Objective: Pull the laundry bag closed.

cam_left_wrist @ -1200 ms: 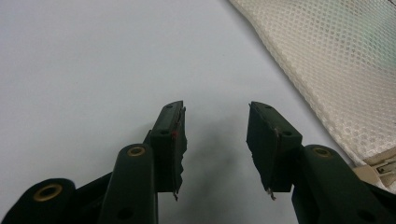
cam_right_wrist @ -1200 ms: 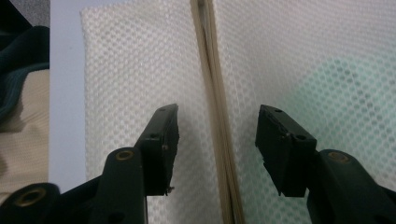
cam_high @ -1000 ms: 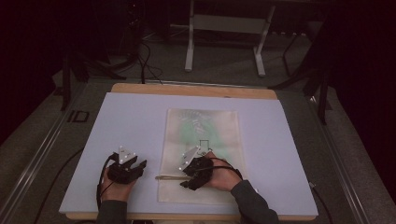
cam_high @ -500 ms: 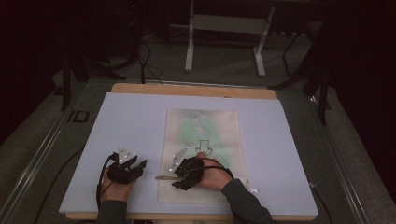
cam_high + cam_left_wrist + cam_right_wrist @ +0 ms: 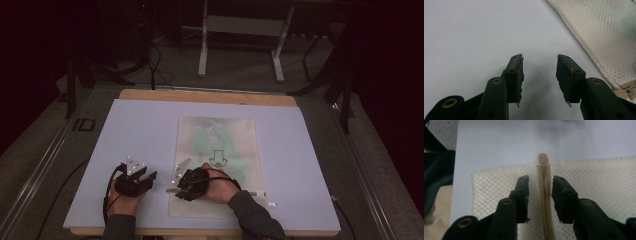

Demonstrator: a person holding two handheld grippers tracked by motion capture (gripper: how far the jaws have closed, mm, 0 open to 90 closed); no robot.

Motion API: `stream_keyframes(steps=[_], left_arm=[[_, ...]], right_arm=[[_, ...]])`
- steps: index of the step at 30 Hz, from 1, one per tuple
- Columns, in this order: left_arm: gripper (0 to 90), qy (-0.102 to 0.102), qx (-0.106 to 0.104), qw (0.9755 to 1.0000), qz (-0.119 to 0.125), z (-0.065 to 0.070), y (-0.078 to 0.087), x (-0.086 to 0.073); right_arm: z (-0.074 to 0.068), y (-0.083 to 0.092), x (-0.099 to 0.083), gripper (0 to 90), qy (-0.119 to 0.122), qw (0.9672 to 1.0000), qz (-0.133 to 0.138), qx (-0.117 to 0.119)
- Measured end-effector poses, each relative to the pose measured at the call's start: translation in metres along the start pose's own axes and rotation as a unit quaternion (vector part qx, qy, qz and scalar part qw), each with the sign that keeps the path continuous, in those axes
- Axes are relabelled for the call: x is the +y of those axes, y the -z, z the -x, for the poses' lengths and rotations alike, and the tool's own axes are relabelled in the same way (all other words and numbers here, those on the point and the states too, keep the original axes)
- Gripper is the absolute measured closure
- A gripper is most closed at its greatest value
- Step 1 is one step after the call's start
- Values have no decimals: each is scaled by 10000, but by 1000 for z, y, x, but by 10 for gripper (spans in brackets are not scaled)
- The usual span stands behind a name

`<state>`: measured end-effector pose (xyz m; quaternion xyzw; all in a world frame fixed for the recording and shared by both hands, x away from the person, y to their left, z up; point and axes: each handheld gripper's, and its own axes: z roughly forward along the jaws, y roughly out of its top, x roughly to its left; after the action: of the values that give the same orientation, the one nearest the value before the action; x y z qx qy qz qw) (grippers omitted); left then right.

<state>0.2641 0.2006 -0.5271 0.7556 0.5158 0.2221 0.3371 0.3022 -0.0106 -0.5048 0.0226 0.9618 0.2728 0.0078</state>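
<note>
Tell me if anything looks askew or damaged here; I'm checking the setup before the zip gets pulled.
Nothing stands out. The mesh bag lies flat and square on the table, its zip straight between the right claw jaws, which have just been closing and do not yet press it. The left claw is open over bare table.

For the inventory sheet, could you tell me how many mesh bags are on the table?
1: a cream mesh bag lies flat on the table, right of centre, with its zipper between the right gripper jaws.

One mesh bag [image 5: 217, 165], two tongs [image 5: 181, 186]
</note>
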Motion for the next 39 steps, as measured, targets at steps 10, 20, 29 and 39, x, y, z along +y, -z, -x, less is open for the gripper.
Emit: stream_keyframes(steps=[10,20,29,39], left_arm=[[561,0,-9,10000,3,0,0,0],[561,16,-13,10000,-1,-1,0,0],[560,48,-15,10000,12,-1,0,0],[560,49,-11,10000,8,-1,0,0]], right_arm=[[-1,-10,15,693,61,10000,-16,-47],[0,-21,28,698,5,10000,-15,-82],[2,-32,33,739,-146,9997,-155,-147],[1,-29,34,810,-76,9997,-20,-237]])
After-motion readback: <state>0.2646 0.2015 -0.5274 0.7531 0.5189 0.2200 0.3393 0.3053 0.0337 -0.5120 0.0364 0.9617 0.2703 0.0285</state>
